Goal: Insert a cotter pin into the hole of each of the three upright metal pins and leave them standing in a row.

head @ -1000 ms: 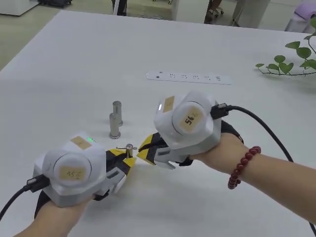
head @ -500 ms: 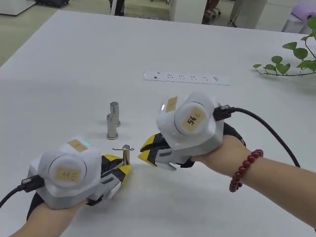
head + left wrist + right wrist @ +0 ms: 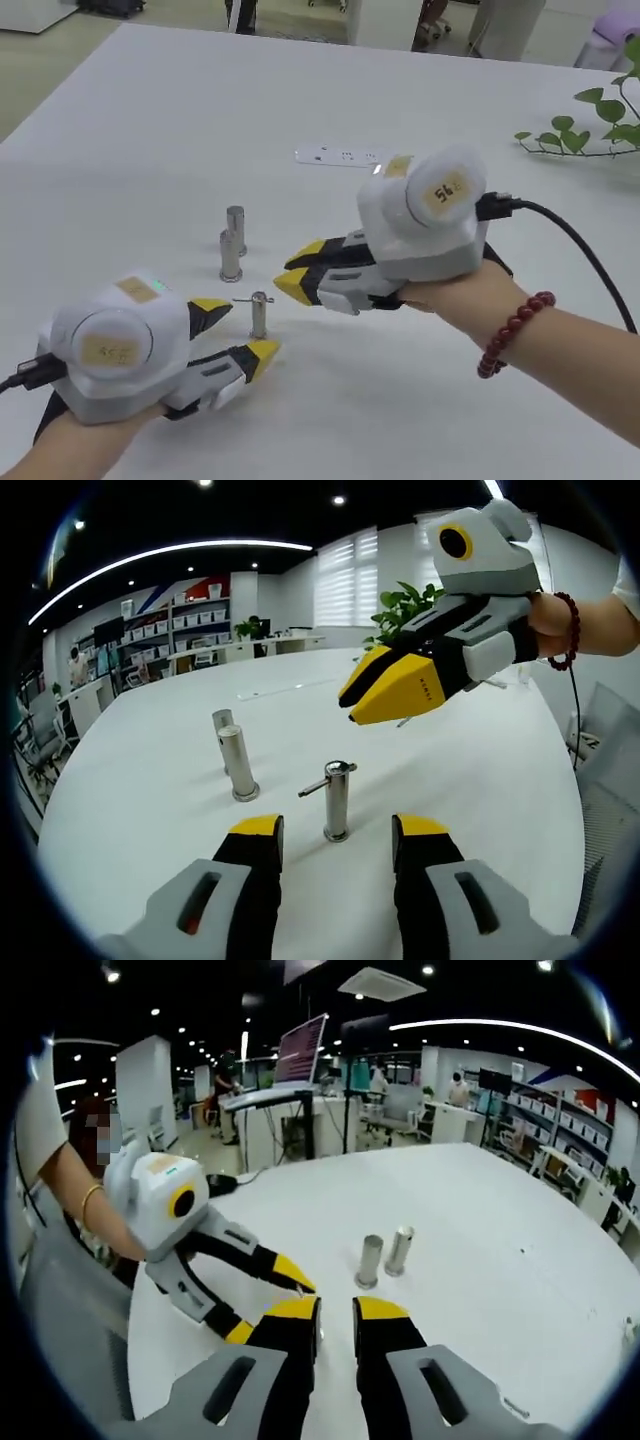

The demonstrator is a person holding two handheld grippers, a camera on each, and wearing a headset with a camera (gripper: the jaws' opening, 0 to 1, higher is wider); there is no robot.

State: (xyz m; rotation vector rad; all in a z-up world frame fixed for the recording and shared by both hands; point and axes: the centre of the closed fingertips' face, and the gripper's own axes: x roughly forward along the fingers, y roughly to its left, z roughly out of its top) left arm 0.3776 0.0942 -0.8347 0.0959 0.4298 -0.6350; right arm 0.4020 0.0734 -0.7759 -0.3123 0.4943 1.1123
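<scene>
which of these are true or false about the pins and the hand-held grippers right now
1. The nearest metal pin has a cotter pin through its hole. True.
2. The left hand-held gripper is shut on that pin. False: its jaws are open, one on either side of the pin, apart from it.
3. Three metal pins stand upright on the table. True: the nearest one, the middle metal pin and the far metal pin.
4. Every pin has its cotter pin in. False: the middle and far pins show none.
5. The right hand-held gripper carries a cotter pin. False: nothing shows between its jaws.
</scene>
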